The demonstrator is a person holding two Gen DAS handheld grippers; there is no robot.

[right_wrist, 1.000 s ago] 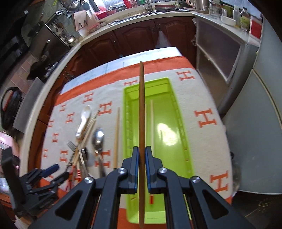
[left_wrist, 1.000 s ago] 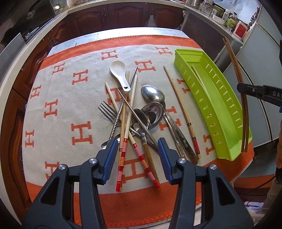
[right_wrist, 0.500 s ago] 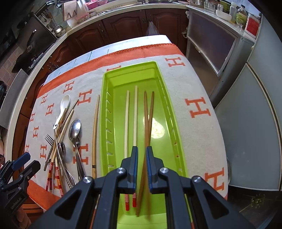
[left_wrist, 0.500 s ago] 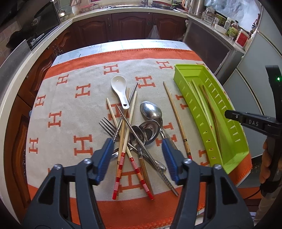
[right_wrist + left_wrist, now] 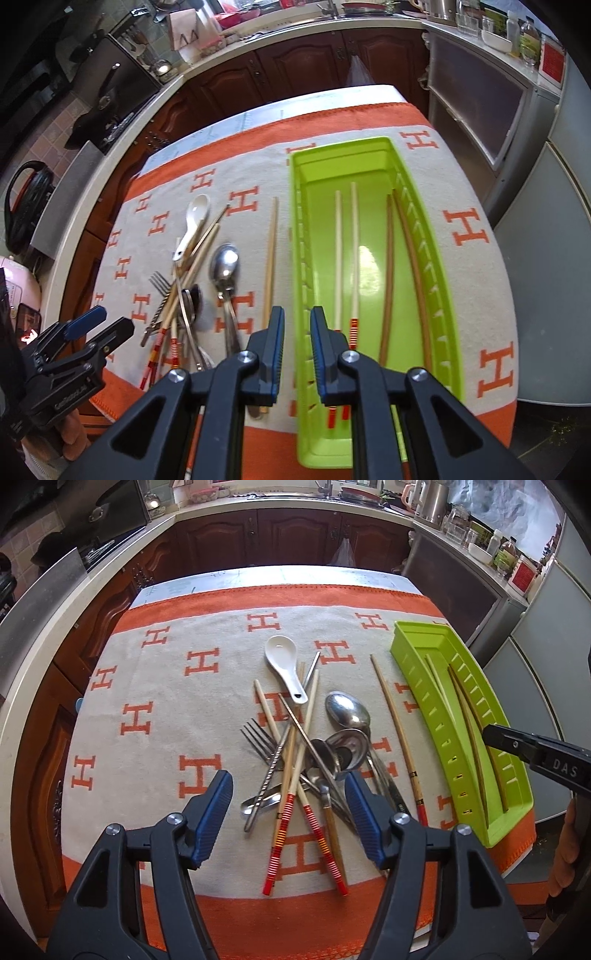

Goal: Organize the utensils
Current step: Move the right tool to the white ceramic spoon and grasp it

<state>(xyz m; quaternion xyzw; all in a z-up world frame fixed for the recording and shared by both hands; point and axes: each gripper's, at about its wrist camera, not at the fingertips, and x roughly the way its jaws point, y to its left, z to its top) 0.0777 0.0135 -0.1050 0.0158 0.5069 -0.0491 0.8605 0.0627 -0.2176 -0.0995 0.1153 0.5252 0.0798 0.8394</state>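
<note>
A tangled pile on the cloth holds a white ceramic spoon (image 5: 284, 664), a fork (image 5: 258, 738), metal spoons (image 5: 347, 709) and red-banded chopsticks (image 5: 280, 819). My left gripper (image 5: 286, 779) hovers open just above the pile's near end, nothing between its pads. One wooden chopstick (image 5: 395, 731) lies alone beside the green tray (image 5: 436, 716). In the tray (image 5: 295, 236) lie two pale chopsticks (image 5: 354, 258) and two brown chopsticks (image 5: 388, 277). My right gripper (image 5: 297, 312) hangs over the tray's left wall, jaws slightly apart and empty.
The orange and cream cloth (image 5: 166, 701) covers the table, whose near edge is right below both grippers. Dark wood cabinets (image 5: 295, 535) stand behind, and grey appliances (image 5: 535, 258) close on the right. A hand (image 5: 565, 842) holds the right gripper.
The right gripper let go of the brown chopstick, which now lies in the tray beside its twin, then shifted left to the tray's wall. The left jaws spread wider.
</note>
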